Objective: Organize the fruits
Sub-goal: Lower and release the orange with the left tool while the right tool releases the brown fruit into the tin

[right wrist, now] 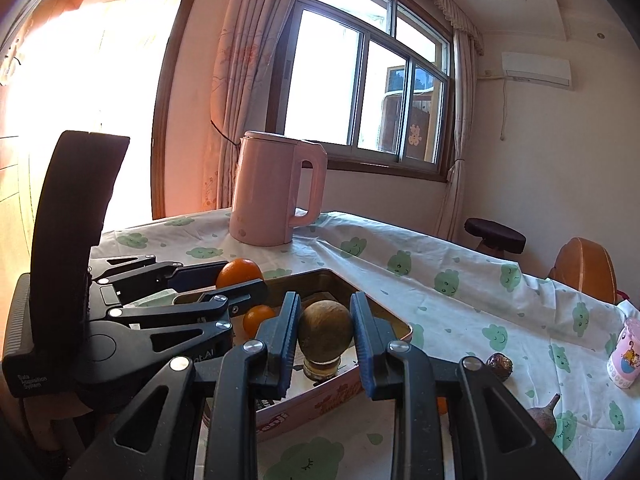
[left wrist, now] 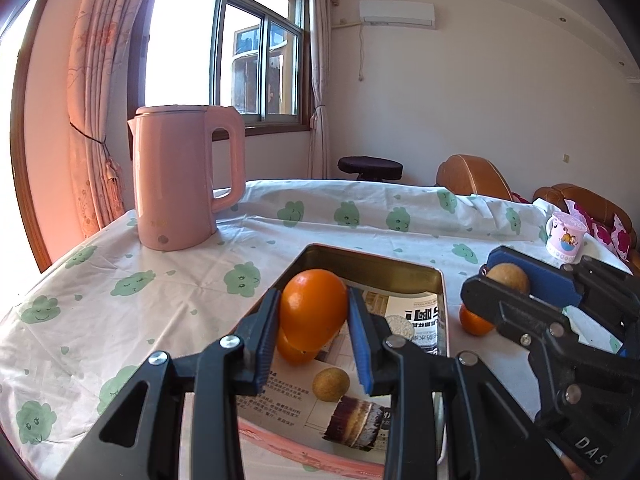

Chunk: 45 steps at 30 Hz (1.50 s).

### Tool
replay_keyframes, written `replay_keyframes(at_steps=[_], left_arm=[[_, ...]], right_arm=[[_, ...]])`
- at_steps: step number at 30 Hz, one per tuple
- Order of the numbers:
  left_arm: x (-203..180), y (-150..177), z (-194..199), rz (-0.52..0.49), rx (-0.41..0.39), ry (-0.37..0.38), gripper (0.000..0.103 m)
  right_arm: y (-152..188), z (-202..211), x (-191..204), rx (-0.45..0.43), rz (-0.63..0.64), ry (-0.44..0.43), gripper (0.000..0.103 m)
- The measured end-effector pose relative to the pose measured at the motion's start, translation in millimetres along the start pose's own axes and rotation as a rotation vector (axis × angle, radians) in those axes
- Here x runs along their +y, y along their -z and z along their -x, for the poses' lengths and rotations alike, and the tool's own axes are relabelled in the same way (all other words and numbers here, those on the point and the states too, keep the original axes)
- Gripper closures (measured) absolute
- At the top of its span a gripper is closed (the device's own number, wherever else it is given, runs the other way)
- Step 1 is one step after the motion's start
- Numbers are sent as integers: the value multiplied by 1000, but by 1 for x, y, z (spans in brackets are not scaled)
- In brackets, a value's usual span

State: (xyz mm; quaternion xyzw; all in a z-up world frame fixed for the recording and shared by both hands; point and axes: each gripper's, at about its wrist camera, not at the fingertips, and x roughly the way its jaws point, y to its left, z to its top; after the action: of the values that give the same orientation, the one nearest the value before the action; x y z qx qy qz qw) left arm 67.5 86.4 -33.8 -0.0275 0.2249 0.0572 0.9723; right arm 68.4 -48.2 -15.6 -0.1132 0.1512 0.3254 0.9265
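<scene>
Both fruits are mid-carry above the tin (left wrist: pixel 438 280) on the desk (left wrist: pixel 160 300): the left tool (left wrist: pixel 314 338) is clamped on an orange (left wrist: pixel 314 308), the right tool (right wrist: pixel 325 342) on a brown fruit (right wrist: pixel 325 326). Next, I reckon, each must lower and release inside, clear of the fruit already there.

Right tongs (right wrist: pixel 325 330) grip a brown fruit (right wrist: pixel 325 327) above the pink tin (right wrist: pixel 320 404).

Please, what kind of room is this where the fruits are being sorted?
Most likely a living or dining room in a home: a table under a cloud-print cloth with a pink kettle, curtained windows, a brown sofa, and a wall air conditioner.
</scene>
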Motion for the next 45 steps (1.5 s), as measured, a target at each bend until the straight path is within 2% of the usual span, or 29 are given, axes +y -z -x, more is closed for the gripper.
replay_keyframes(at_steps=[17, 31, 45], left_arm=[[13, 1, -15, -6, 65, -45, 68], [15, 1, -29, -7, 144, -22, 68], [19, 3, -39, 15, 199, -3, 68]], right_arm=[[-3, -31, 10, 56, -23, -36, 75], [3, -49, 10, 114, -47, -41, 75], [6, -68, 6, 217, -68, -47, 75]])
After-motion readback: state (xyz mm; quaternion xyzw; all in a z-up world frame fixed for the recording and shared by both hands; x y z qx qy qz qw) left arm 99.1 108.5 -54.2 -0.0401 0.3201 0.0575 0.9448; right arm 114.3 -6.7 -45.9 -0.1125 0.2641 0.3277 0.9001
